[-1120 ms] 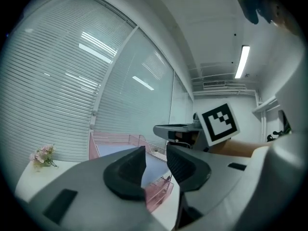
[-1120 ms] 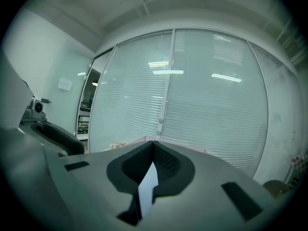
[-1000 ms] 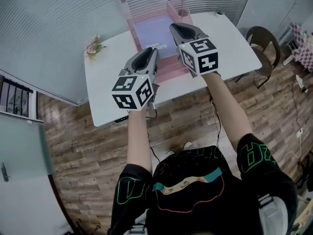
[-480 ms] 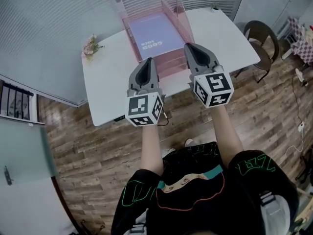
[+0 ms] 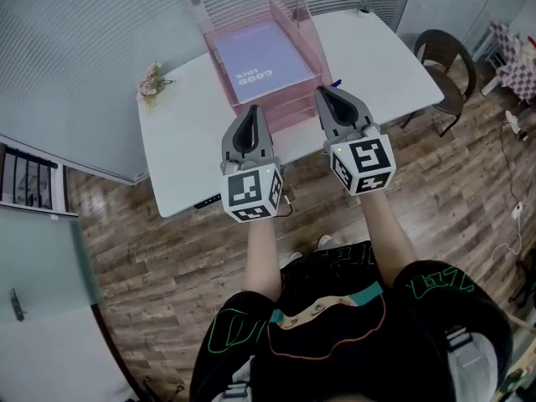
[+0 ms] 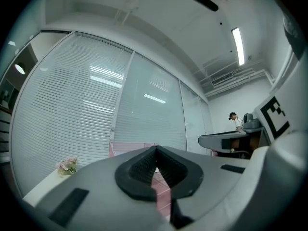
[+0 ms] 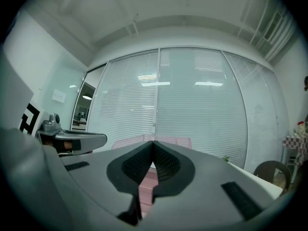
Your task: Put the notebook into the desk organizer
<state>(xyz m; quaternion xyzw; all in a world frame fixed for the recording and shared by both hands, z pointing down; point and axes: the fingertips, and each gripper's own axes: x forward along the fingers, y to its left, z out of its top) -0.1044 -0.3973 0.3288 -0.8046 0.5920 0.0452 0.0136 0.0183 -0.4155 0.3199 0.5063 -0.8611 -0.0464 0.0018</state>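
Observation:
The pale purple notebook [image 5: 258, 51] lies flat in the top tray of the pink desk organizer [image 5: 306, 32], which stands at the back middle of the white table [image 5: 180, 141]. Both grippers hang over the table's front edge, just short of the organizer. My left gripper [image 5: 250, 110] is shut with nothing in it. Beside it, my right gripper [image 5: 322, 93] is also shut and empty. The left gripper view has the closed jaw tips [image 6: 155, 148] in front of the pink organizer [image 6: 126, 148]. In the right gripper view the closed tips [image 7: 153, 154] also face the organizer [image 7: 166, 140].
A small bunch of flowers [image 5: 153, 79] sits at the table's left edge. A dark chair [image 5: 449, 65] stands to the right of the table. Glass walls with blinds stand behind the table, and wooden floor lies under me.
Both grippers have drawn back from over the organizer toward me, to the table's front edge. The notebook has stayed in the top tray.

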